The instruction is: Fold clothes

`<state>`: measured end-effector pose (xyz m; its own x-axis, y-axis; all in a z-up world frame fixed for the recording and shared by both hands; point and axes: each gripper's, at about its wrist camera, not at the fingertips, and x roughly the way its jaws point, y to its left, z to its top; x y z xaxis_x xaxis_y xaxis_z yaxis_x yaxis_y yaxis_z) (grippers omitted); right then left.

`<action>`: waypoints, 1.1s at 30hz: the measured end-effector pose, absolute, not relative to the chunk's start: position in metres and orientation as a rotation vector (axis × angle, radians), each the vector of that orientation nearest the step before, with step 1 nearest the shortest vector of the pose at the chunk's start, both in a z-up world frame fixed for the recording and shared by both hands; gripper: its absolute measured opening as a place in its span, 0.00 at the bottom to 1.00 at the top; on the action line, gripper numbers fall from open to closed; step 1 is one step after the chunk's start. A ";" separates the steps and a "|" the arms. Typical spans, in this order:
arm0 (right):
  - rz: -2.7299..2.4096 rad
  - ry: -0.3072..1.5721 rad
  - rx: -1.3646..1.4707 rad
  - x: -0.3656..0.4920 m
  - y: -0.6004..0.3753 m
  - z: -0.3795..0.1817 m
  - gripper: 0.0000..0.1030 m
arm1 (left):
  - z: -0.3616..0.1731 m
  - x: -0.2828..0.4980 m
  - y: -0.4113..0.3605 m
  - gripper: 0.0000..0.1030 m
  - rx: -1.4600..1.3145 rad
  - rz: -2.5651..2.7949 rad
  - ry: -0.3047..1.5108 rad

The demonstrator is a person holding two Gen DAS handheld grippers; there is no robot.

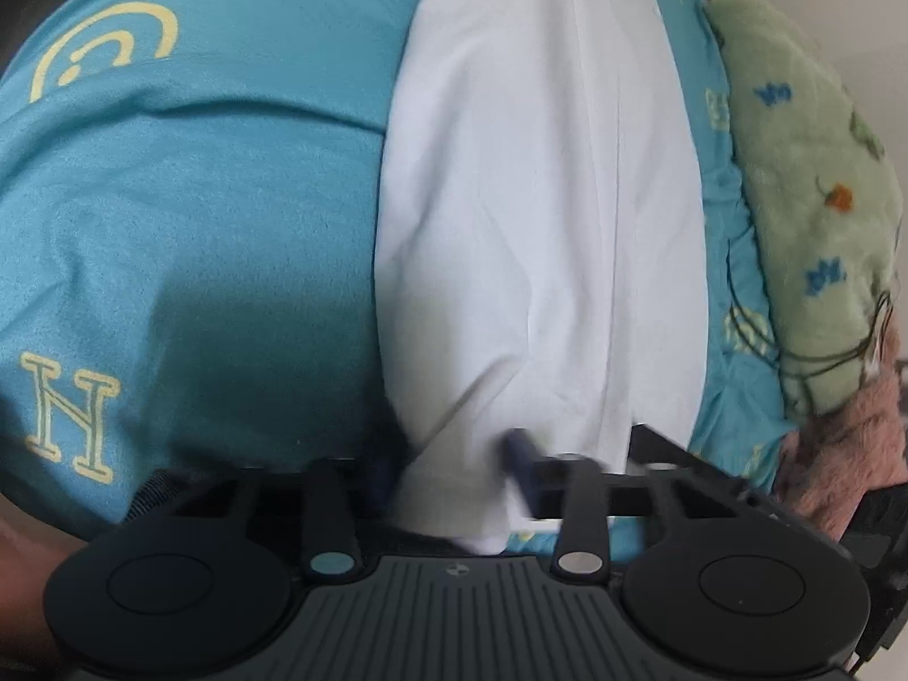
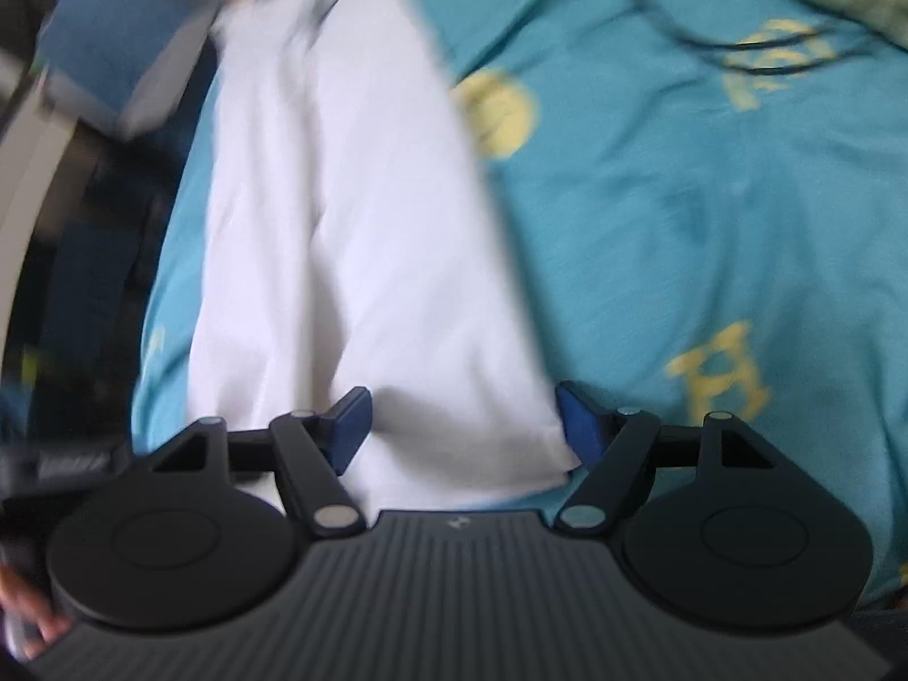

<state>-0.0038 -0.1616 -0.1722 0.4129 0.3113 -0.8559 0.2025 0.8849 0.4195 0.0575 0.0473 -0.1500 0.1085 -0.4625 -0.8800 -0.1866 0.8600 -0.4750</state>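
Your left gripper (image 1: 454, 471) pinched the white garment's (image 1: 539, 198) end while your right gripper (image 2: 462, 425) straddled it, fingers spread wide; closing them probably came next.

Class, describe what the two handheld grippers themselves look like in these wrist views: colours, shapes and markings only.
Both look alike. The left gripper and right gripper each have a dark grey ribbed body, two round black discs at the sides, and black linkage bars with silver pivot pins. The fingers carry blue pads. A small round emblem sits at the centre of each ribbed body. No cables or sleeves show.
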 end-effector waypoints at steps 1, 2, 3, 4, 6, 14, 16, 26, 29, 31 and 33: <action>0.089 1.173 0.470 -0.003 -0.156 -0.171 0.70 | -0.149 0.058 0.047 0.16 -0.546 -0.224 1.465; 0.106 1.189 0.432 -0.002 -0.150 -0.170 0.58 | -0.147 0.059 0.046 0.13 -0.546 -0.229 1.460; 0.123 1.204 0.394 -0.001 -0.143 -0.168 0.35 | -0.143 0.059 0.047 0.12 -0.557 -0.239 1.447; 0.140 1.219 0.356 0.000 -0.137 -0.167 0.24 | -0.138 0.058 0.048 0.12 -0.573 -0.251 1.431; 0.164 1.230 0.332 0.000 -0.134 -0.161 0.14 | -0.121 0.057 0.055 0.11 -0.628 -0.283 1.381; 0.252 0.951 0.585 -0.012 -0.176 -0.054 0.12 | -0.014 0.047 0.069 0.10 -0.793 -0.367 1.106; 0.272 0.876 0.589 -0.016 -0.177 -0.022 0.12 | 0.013 0.043 0.065 0.10 -0.813 -0.381 1.052; 0.298 0.731 0.559 -0.101 -0.166 0.012 0.11 | 0.030 -0.062 0.071 0.10 -0.838 -0.386 0.975; 0.300 0.729 0.545 -0.137 -0.162 0.000 0.11 | 0.009 -0.084 0.070 0.10 -0.853 -0.373 0.993; 0.292 0.735 0.547 -0.150 -0.161 -0.007 0.11 | 0.001 -0.093 0.073 0.10 -0.857 -0.365 0.999; 0.285 0.728 0.563 -0.148 -0.161 -0.009 0.12 | -0.003 -0.089 0.077 0.10 -0.863 -0.356 1.004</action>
<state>-0.1484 -0.1612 -0.0090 0.7171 0.4329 -0.5462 -0.0536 0.8156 0.5761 -0.0894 0.0771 -0.0029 0.5160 -0.6241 -0.5867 -0.1154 0.6281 -0.7695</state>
